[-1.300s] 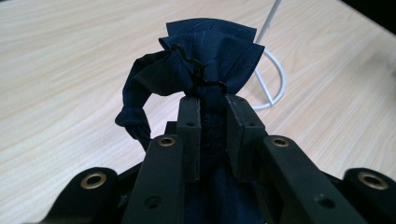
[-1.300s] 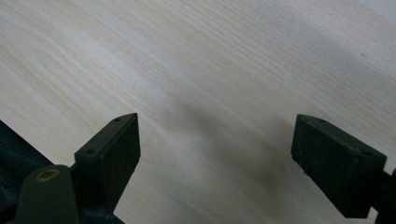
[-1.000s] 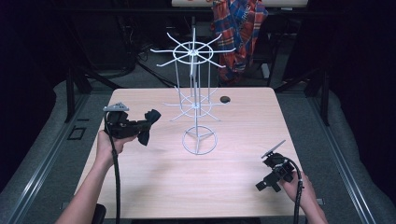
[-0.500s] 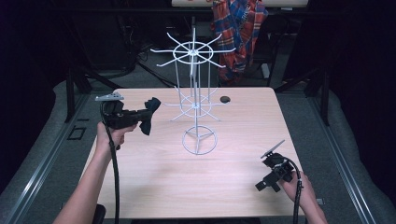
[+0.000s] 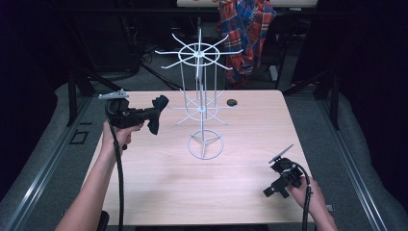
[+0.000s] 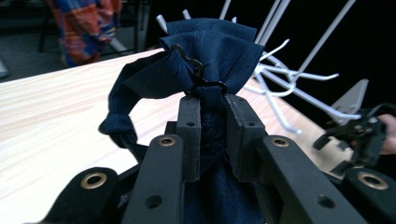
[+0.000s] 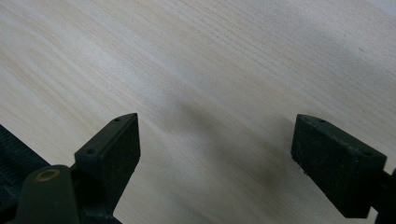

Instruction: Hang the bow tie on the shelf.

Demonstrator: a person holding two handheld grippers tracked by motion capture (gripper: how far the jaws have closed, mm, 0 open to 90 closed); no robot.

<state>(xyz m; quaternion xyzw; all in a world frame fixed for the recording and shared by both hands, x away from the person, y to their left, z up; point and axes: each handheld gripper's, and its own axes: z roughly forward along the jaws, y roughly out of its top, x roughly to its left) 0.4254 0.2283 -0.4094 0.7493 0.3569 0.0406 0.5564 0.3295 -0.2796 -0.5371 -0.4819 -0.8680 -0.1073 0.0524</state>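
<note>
My left gripper (image 5: 153, 114) is raised above the table's left side, shut on a dark navy fabric scrunchie (image 5: 158, 115). In the left gripper view the scrunchie (image 6: 210, 60) bunches up between the closed jaws, a thin black wire loop on its top. A white wire display rack (image 5: 201, 103) with radiating hook arms stands mid-table, just right of the scrunchie; its prongs (image 6: 285, 79) show behind the fabric. My right gripper (image 5: 272, 188) rests low at the table's front right, open, its fingers (image 7: 112, 144) wide apart over bare wood.
A small dark round object (image 5: 232, 102) lies on the table behind the rack. A plaid shirt (image 5: 245, 29) hangs beyond the far edge. The light wooden table (image 5: 192, 192) has dark floor around it. The other gripper (image 6: 359, 135) appears far right in the left gripper view.
My left gripper has lifted and moved right toward the rack with the scrunchie held in it. The right gripper has stayed put.
</note>
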